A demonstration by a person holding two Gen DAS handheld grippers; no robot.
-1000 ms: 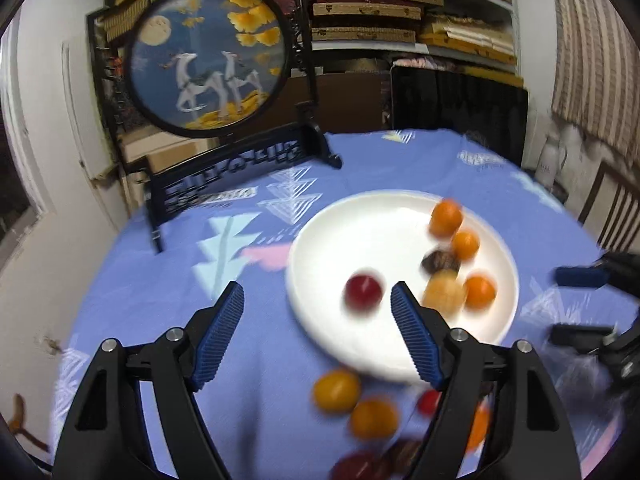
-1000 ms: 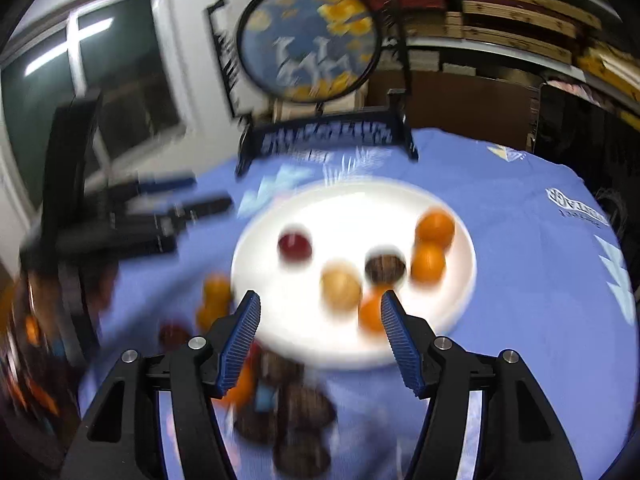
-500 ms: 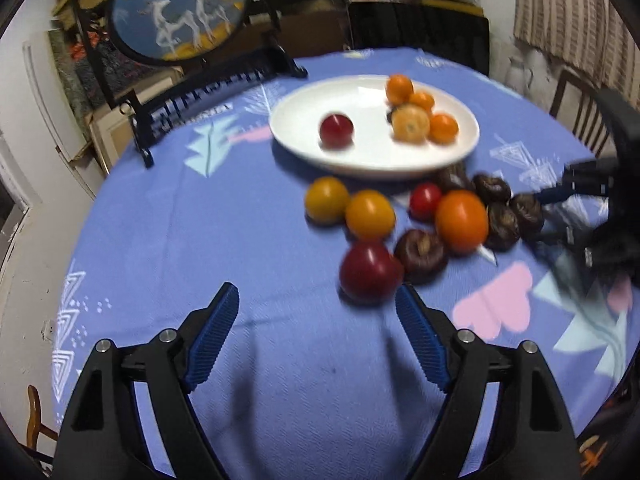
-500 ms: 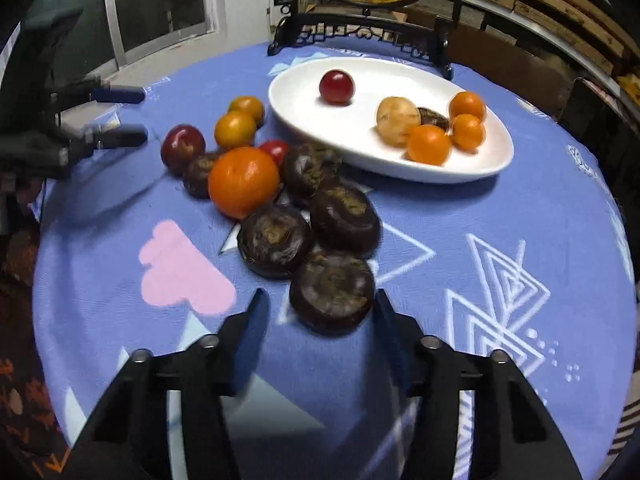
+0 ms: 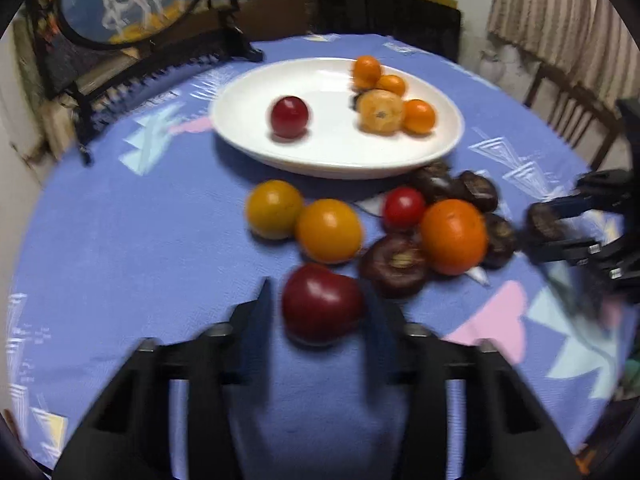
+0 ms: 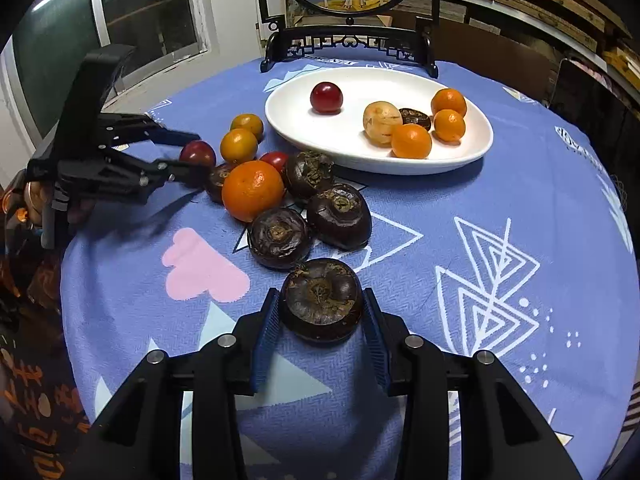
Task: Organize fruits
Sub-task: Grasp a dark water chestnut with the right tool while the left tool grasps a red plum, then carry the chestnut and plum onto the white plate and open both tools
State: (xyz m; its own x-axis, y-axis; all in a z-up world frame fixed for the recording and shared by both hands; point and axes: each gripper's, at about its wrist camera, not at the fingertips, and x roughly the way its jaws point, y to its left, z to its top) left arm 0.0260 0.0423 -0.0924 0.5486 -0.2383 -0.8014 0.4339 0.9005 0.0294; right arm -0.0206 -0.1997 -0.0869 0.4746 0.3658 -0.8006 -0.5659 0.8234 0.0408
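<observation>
Loose fruit lies on the blue cloth in front of a white plate (image 5: 332, 162) (image 6: 380, 165). My left gripper (image 5: 318, 292) (image 6: 192, 154) is closing on a dark red fruit (image 5: 320, 304) (image 6: 198, 152), with its pads at the fruit's sides. My right gripper (image 6: 320, 294) (image 5: 560, 226) is shut on a dark brown water chestnut (image 6: 320, 300) (image 5: 544, 220) that rests on the cloth. Between the two grippers lie an orange (image 6: 253, 190), two yellow-orange fruits (image 5: 274, 208), a small red one (image 5: 403, 208) and several more chestnuts (image 6: 279, 236). The plate holds a red fruit (image 6: 326, 97), small oranges, a pale fruit and one chestnut.
A round deer picture on a black carved stand (image 6: 348, 46) (image 5: 132, 4) stands right behind the plate. A wooden chair (image 5: 568, 100) is beyond the table's right edge. A person's patterned sleeve (image 6: 24, 280) is at the left table edge. Shelves fill the back wall.
Both grippers came down from above the plate to the loose fruit. The left jaws narrowed around the dark red fruit. The right jaws closed on the nearest chestnut.
</observation>
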